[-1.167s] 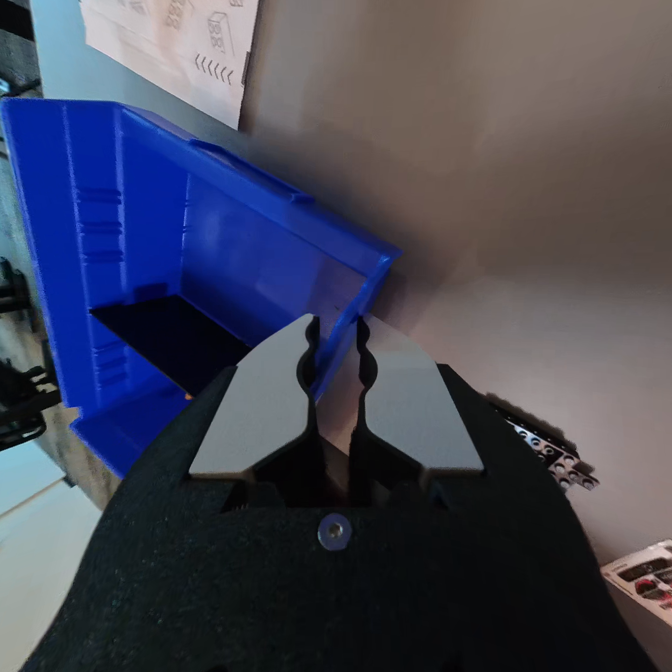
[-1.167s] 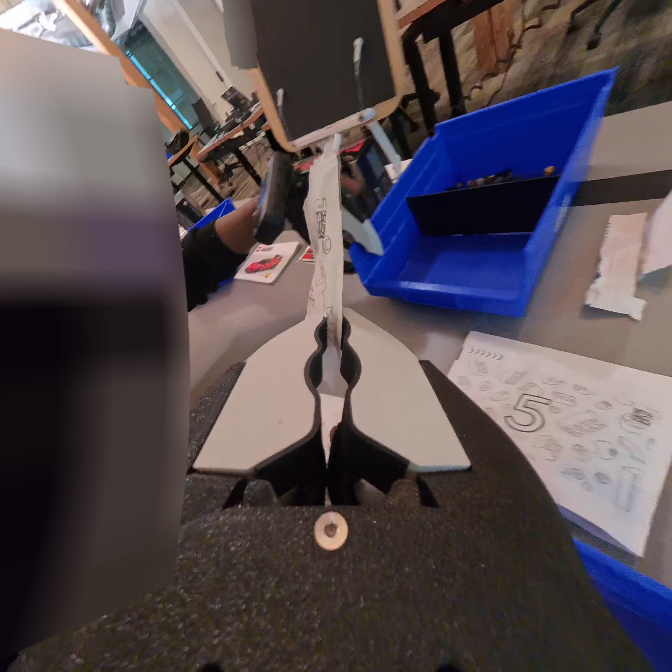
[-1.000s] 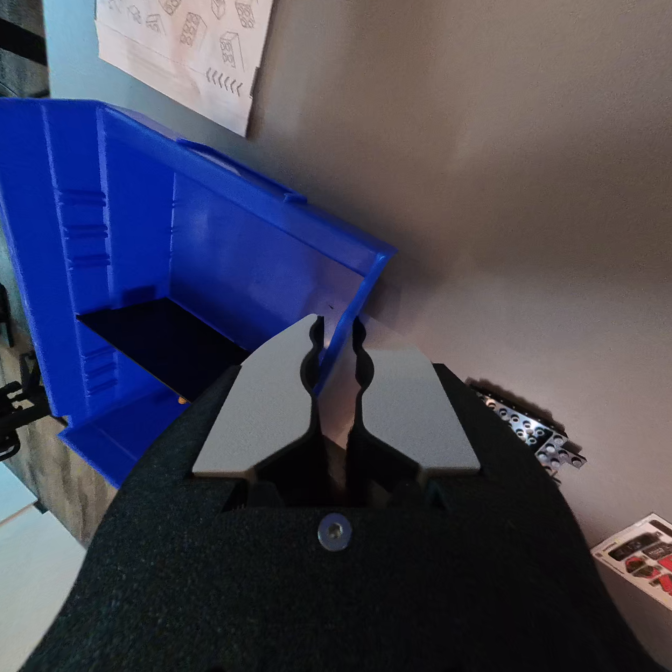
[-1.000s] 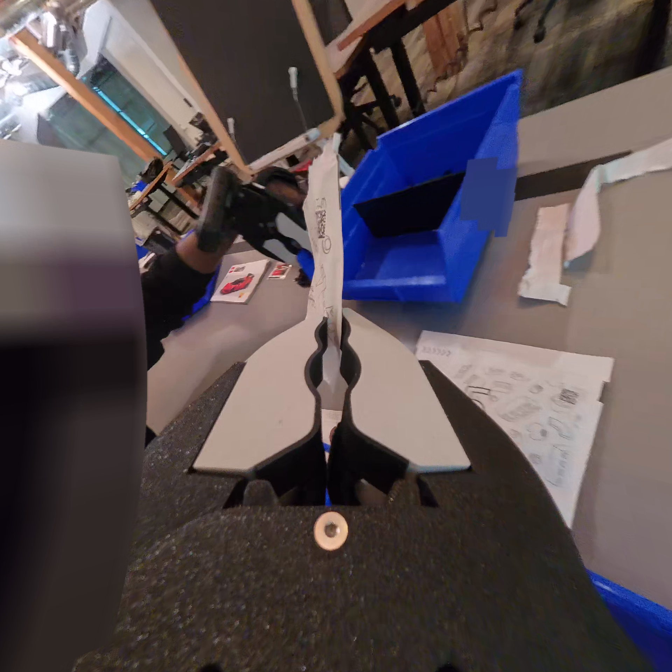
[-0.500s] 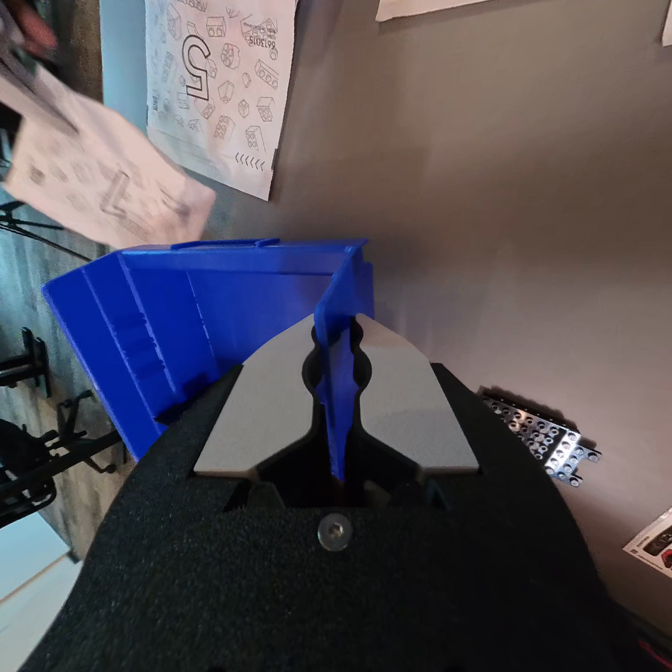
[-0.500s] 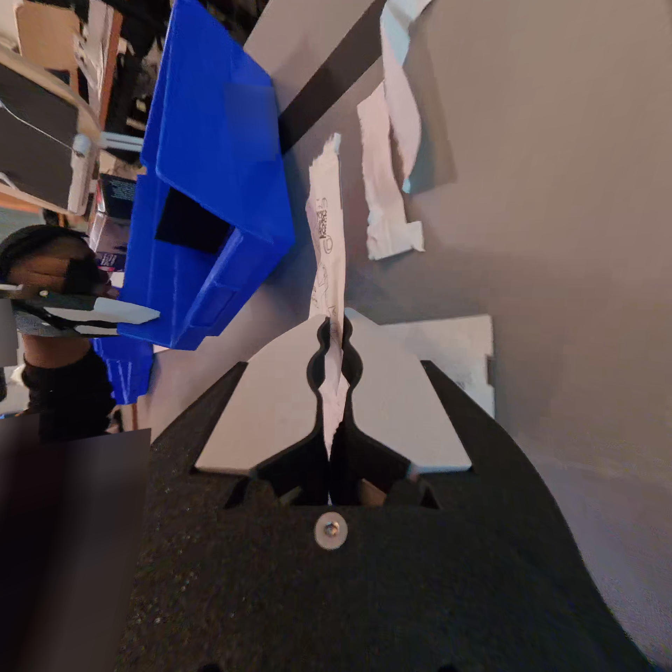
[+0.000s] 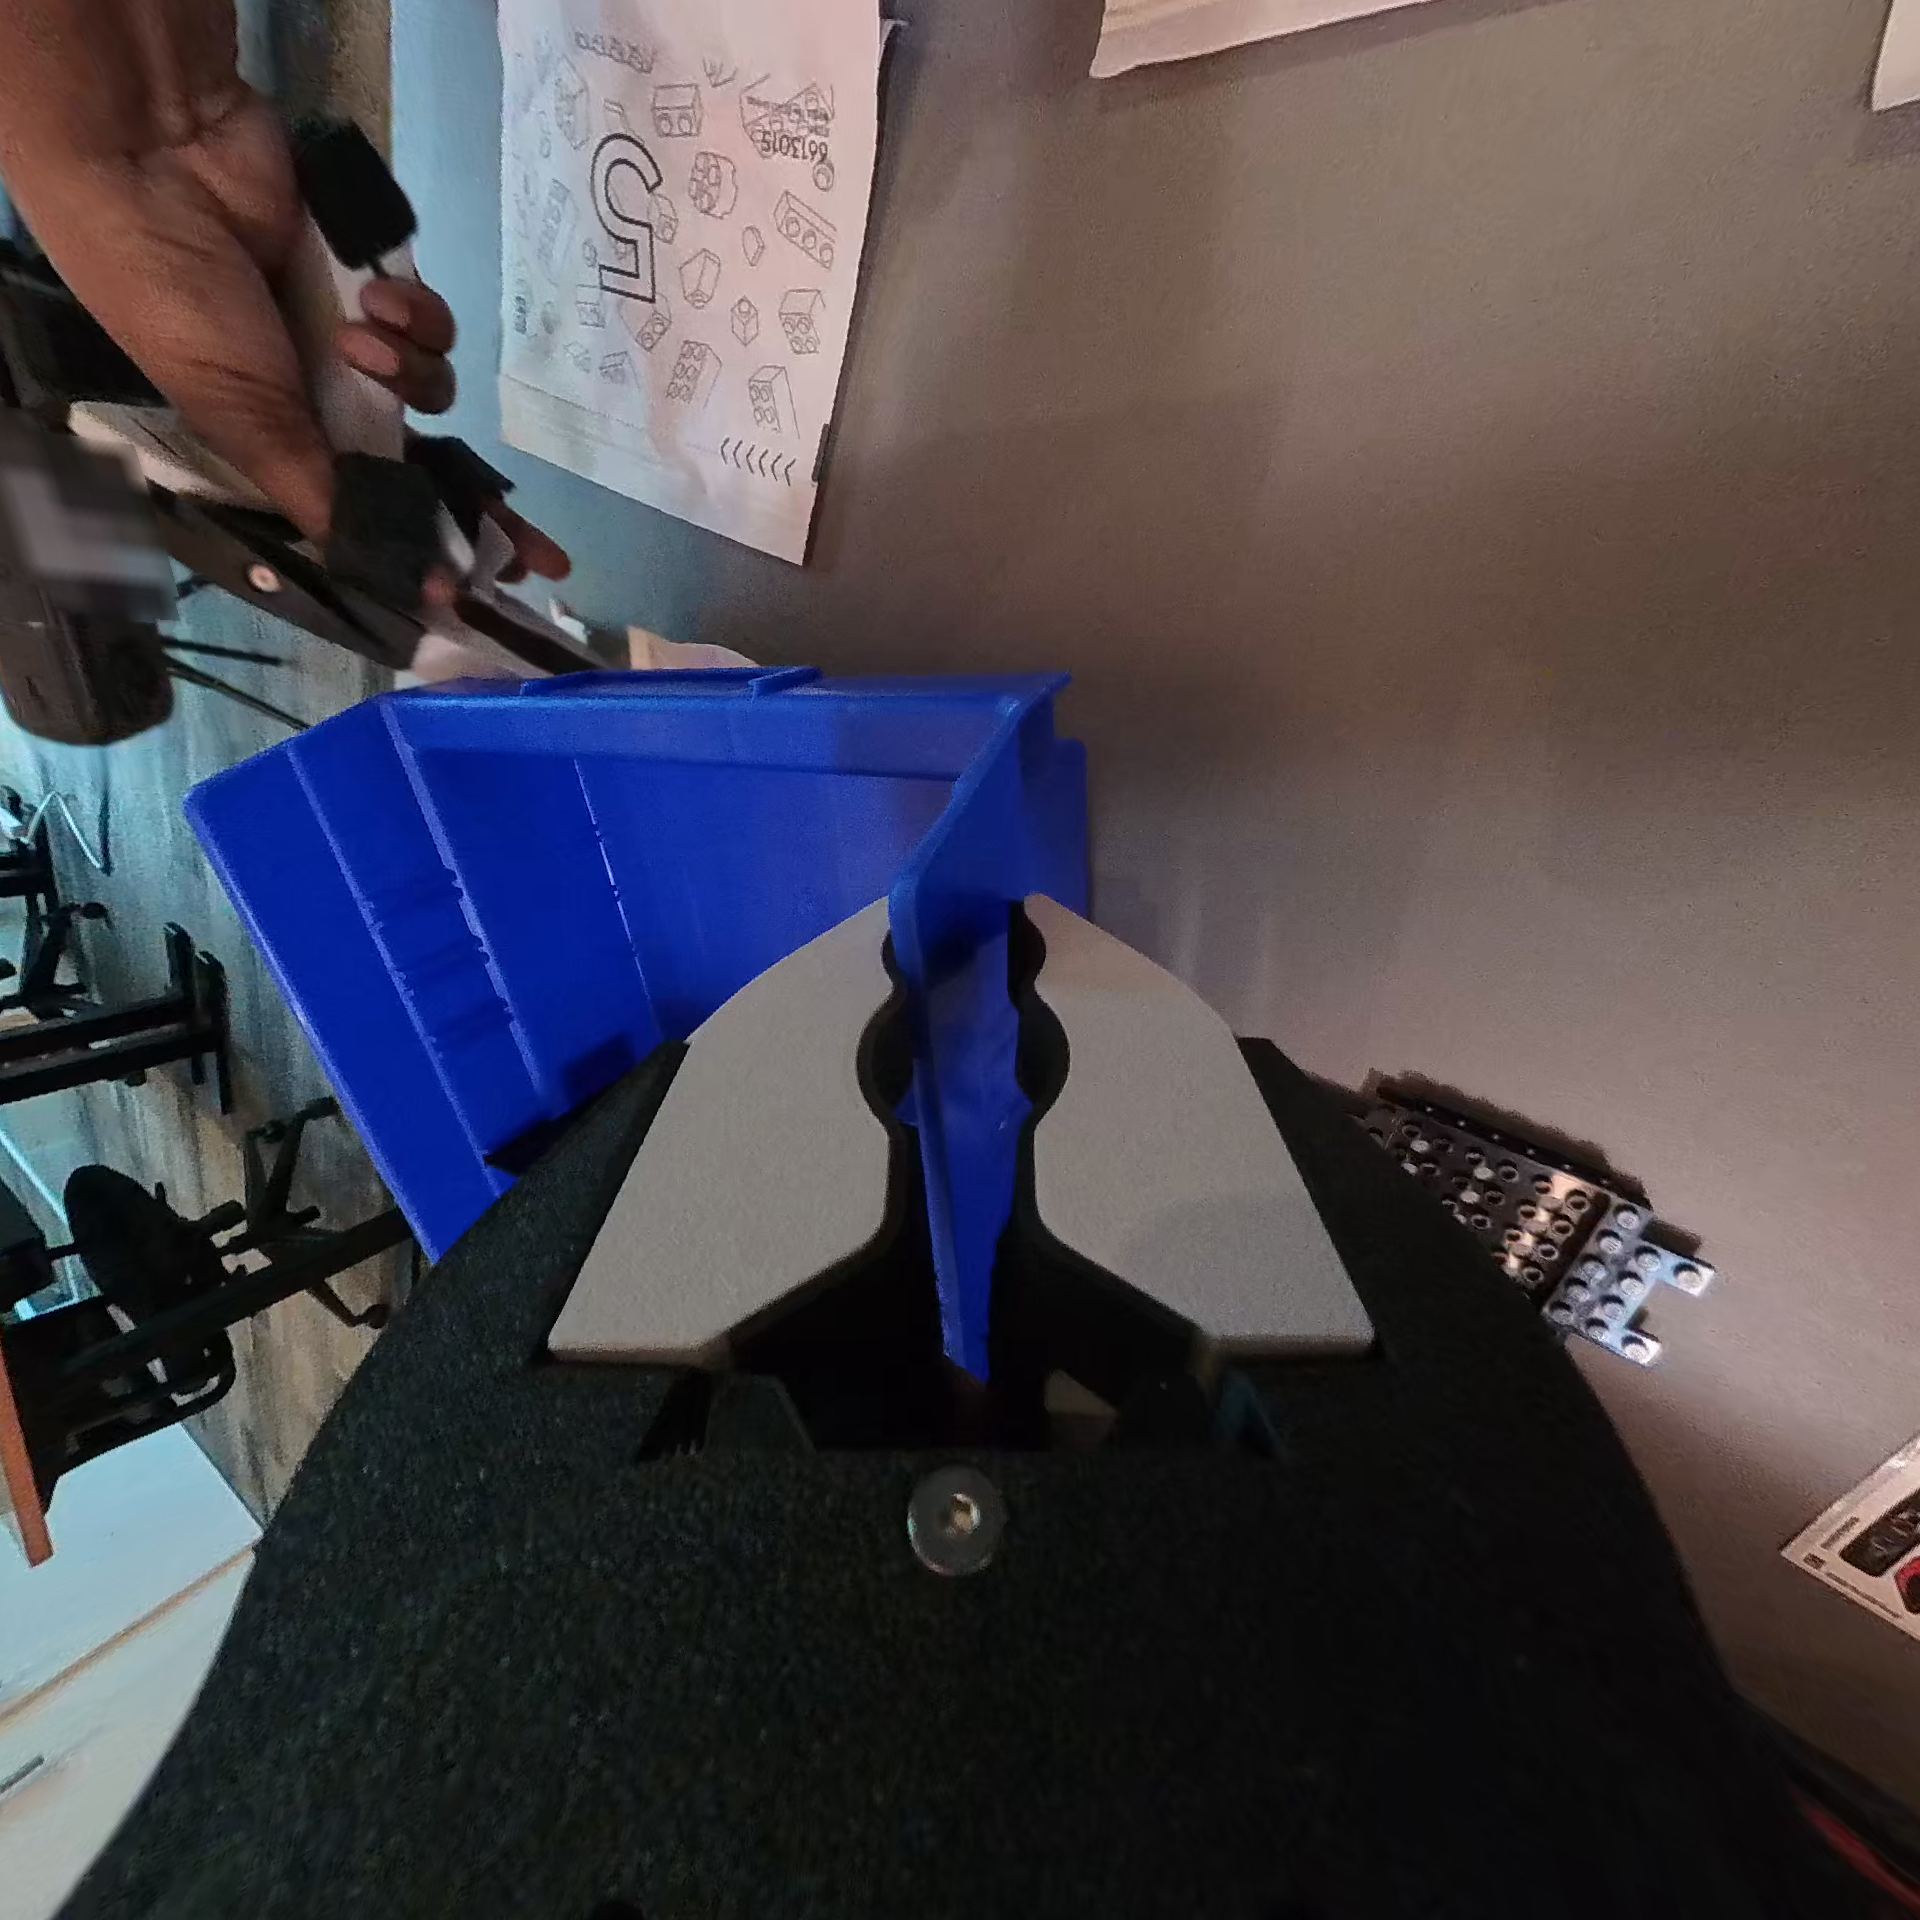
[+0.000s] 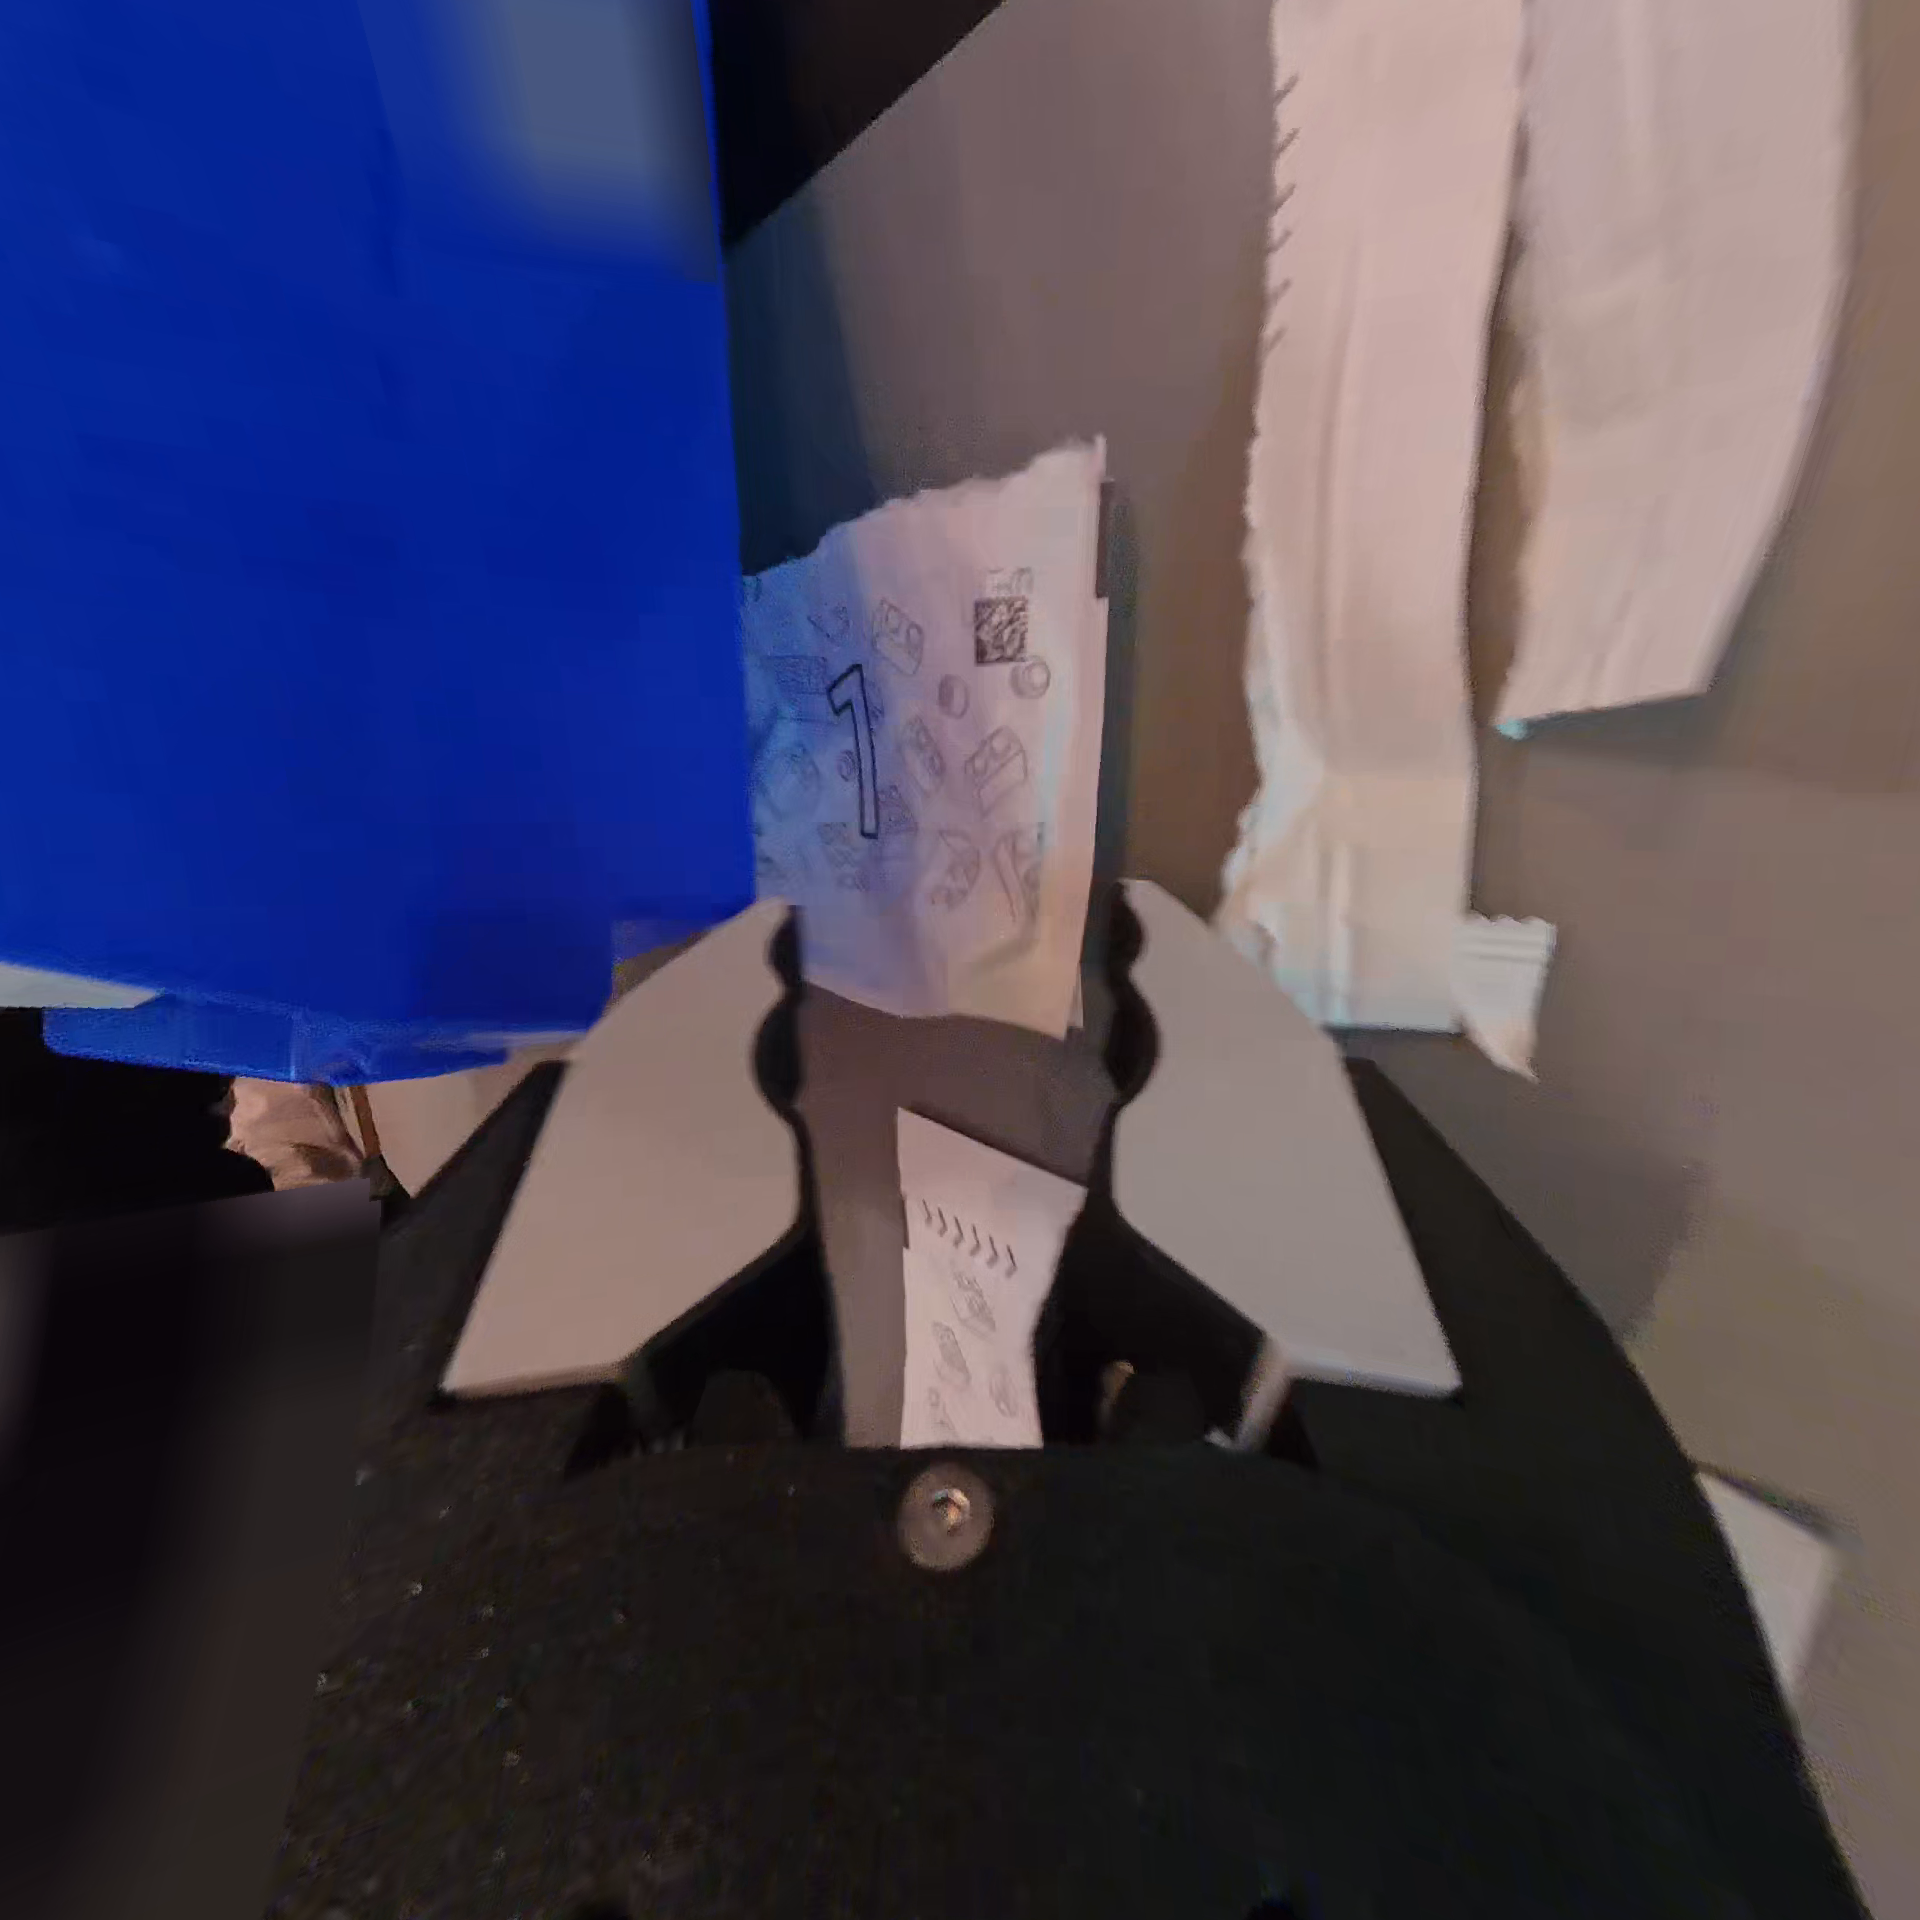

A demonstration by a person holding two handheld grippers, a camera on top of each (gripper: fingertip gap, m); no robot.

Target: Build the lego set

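Blue bin: plastic bin [image 7: 582,935] lies tipped on the grey table [image 7: 1455,623], open mouth toward the left of the left wrist view, its near side wall running straight out from the left gripper.
Left gripper: the left gripper [image 7: 956,925] is clenched on that wall's rim, both grey fingers [image 7: 769,1122] pressed to the blue plastic.
Hand: a hand [image 7: 208,260] carries the other gripper above the bin, at upper left.
Paper: a printed bag [image 8: 935,748] lies flat on the table just ahead of the right gripper, beside the bin's blue side [image 8: 364,520]; torn strips [image 8: 1361,623] lie to the right.
Right gripper: the right gripper [image 8: 951,925] hangs wide apart, grasping nothing, with bare table and a second printed sheet [image 8: 966,1299] showing between its fingers.
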